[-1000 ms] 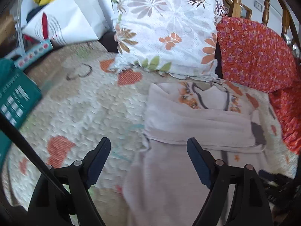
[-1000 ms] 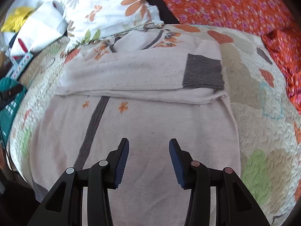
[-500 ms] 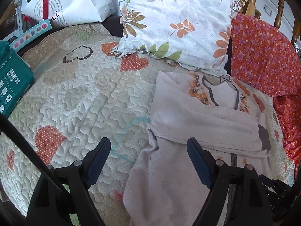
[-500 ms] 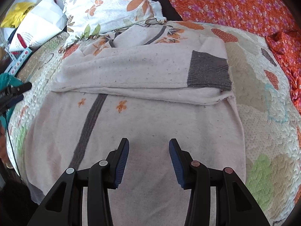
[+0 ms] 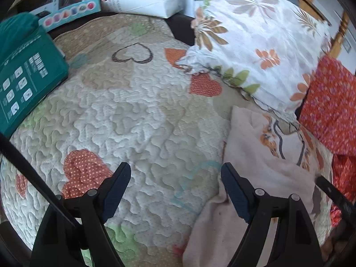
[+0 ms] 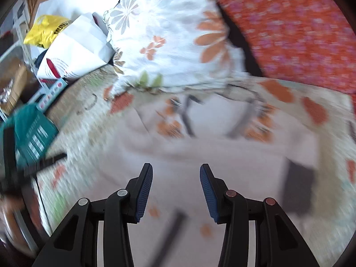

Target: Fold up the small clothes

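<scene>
A: Sweater, pale knit with grey trim and orange flowers, spread on the quilt. In the right wrist view it fills the centre and lower half of the frame; in the left wrist view it sits at the lower right, below the floral pillow.

B: And the grippers?

A: Left gripper has its jaws spread wide and holds nothing; most of what lies between them is bare quilt, with the sweater's edge just beside the right-hand finger. Right gripper is parted too, hanging over the sweater's body with nothing between the pads.

B: How will the cloth behave?

A: My guess is light, soft and limp. It will sag and drag rather than hold a line, and the quilt's texture may cling to it. One sleeve, with its grey cuff, lies folded across the chest, and a careless lift could pull it loose. I would pinch the hem or side edge at the lower part of the frame, both layers together, one gripper at each corner.

B: What differs from half a second ago?

A: The left view has swung away from the sweater, which has slid from centre to the lower right; the teal box now looms large at the left. The right view has tilted up toward the pillow and the red cushion, and it is smeared with motion blur. Both jaw openings look unchanged.
</scene>
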### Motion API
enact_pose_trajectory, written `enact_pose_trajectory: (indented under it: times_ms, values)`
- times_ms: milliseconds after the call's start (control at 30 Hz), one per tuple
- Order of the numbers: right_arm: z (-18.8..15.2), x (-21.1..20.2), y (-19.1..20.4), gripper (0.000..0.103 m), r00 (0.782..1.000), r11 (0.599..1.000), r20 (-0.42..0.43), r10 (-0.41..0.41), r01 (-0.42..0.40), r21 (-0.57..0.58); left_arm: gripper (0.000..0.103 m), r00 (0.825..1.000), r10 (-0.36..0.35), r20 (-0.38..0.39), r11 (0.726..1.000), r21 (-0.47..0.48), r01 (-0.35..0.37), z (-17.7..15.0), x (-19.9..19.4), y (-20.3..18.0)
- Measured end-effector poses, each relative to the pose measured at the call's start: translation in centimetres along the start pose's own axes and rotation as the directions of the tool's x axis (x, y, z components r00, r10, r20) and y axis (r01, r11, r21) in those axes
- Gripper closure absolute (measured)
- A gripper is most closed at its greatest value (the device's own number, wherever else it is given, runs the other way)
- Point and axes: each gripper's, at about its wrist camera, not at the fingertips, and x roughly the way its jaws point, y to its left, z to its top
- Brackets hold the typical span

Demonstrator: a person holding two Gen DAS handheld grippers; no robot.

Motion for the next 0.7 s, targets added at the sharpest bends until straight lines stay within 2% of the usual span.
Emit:
enact_pose_trajectory:
  times_ms: [67,200,300,400,433,467,500,633,700]
  values:
    - [2.9,4.1,0.6,0.055,0.996,0.997,-0.048,0.070,-0.068,0.039,0.021,1.000,-0.011,-0.019,0.999,-0.031,0.010,0.2,0.3,0.6]
    - [5.7,10.6,2.3,0.055,0.981,0.987,-0.123,0.150,-0.142,0.071,0.021,0.999,-0.022,-0.046,0.999,-0.032,0.021,0.2,1.0,0.5]
    - [6.8,14.4,4.0,0.055,0.974,0.989,-0.171,0.149,-0.144,0.043,0.021,0.998,-0.029,-0.048,1.000,-0.014,0.028,0.2,1.0,0.1]
    - [7.6,17.8,5.1,0.055,0.969,0.993,-0.221,0.114,-0.117,0.000,0.021,0.998,-0.038,-0.052,0.999,-0.007,0.038,0.1,1.0,-0.1]
    - [7.7,18.7,5.6,0.060,0.963,0.992,-0.242,0.119,-0.126,-0.013,0.021,0.998,-0.040,-0.054,0.999,-0.007,0.040,0.1,1.1,-0.1]
    - [7.9,19.1,5.8,0.093,0.960,0.990,-0.247,0.128,-0.138,-0.022,0.021,0.998,-0.041,-0.056,0.999,-0.006,0.041,0.1,1.1,-0.1]
    - [8.1,19.3,6.4,0.097,0.954,0.987,-0.262,0.143,-0.159,-0.039,0.021,0.997,-0.043,-0.058,0.999,-0.007,0.042,0.0,1.0,-0.1]
    - [9.4,19.8,8.4,0.098,0.966,0.986,-0.238,0.105,-0.133,-0.105,0.021,0.997,-0.042,-0.061,0.999,-0.010,0.042,0.0,1.1,0.0]
    - [10.1,20.6,8.8,0.098,0.973,0.990,-0.217,0.083,-0.105,-0.095,0.021,0.998,-0.035,-0.059,0.999,-0.007,0.034,0.0,1.1,0.0]
